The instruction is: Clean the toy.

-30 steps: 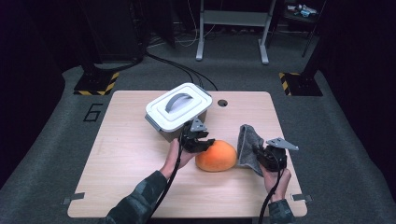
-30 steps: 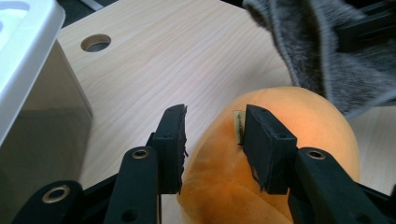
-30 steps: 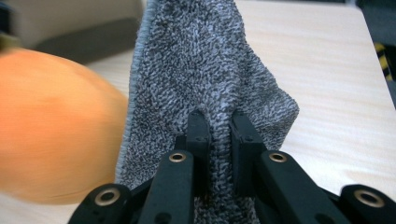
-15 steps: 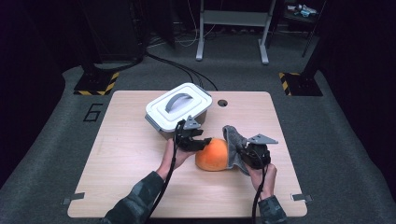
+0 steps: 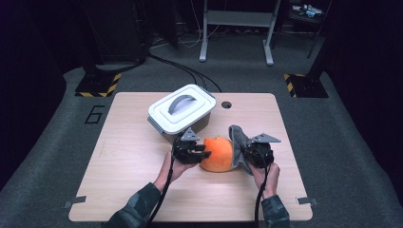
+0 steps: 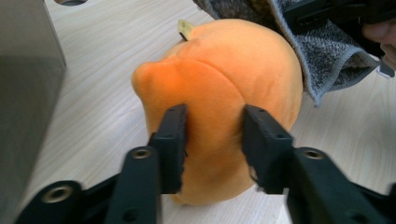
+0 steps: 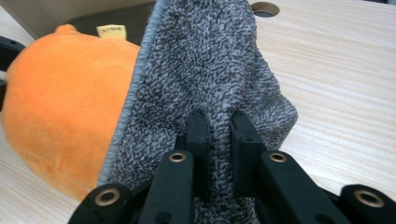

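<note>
While the orange plush toy (image 5: 217,154) sat on the counter (image 5: 123,156) just in front of the lidded grey box (image 5: 181,111), the wiping looked barely begun: the grey cloth (image 5: 237,148) lay against the toy's right flank, with most of the orange surface bare (a judgement only). The left claw (image 6: 212,140) had just been closing its jaws, and they pinched a fold of the toy's soft body on its left side, steadying it. The right claw (image 7: 219,144) was clamped tight on a bunch of the cloth, which draped forward from its jaws and touched the toy. What seemed left was to work the cloth over the top and the far side.
</note>
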{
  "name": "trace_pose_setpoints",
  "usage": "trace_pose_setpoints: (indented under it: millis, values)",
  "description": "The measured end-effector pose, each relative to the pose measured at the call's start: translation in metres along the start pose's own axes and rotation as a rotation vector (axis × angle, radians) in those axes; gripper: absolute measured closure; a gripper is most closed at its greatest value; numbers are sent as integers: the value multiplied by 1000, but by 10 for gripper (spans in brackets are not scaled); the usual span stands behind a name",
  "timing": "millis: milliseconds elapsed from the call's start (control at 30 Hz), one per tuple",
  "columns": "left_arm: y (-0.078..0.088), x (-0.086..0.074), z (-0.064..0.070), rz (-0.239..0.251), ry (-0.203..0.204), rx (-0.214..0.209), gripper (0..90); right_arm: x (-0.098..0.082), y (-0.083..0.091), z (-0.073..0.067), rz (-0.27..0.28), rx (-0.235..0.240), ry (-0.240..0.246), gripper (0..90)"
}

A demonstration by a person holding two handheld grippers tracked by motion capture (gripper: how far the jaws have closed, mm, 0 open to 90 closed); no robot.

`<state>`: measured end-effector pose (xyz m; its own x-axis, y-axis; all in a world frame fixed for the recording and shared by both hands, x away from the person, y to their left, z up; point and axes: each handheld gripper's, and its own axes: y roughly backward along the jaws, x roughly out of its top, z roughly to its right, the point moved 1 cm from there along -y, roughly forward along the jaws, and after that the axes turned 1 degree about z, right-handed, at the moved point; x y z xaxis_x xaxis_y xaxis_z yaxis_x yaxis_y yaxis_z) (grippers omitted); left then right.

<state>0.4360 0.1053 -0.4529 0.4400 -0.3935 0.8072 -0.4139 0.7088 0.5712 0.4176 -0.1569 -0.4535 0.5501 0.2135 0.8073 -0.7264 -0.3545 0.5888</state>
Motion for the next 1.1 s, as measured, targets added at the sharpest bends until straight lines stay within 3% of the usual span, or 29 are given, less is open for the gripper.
trace_pose_setpoints:
  millis: [167, 367, 533, 667, 767, 933, 1100]
  values:
    - [-6, -1, -1, -8, 0, 8, 814, 3, -2, 1, 4, 7, 2, 803]
    - [-8, -1, -2, -2, 21, 18, 842, 12, 13, 0, 36, 10, 6, 803]
    - [-10, -1, -2, -3, 22, 20, 842, 29, 24, -24, 60, 52, 67, 803]
    - [-12, -2, -3, -6, 23, 26, 846, 34, 12, -43, 36, 93, 109, 803]
    - [-13, -3, -5, -11, 30, 27, 850, 34, 3, -48, 21, 101, 116, 803]
    - [-15, -4, -3, -7, 29, 32, 851, 31, 3, -41, 6, 75, 118, 804]
    - [-18, -4, -5, 1, 33, 35, 851, 21, 3, -20, -10, 37, 86, 805]
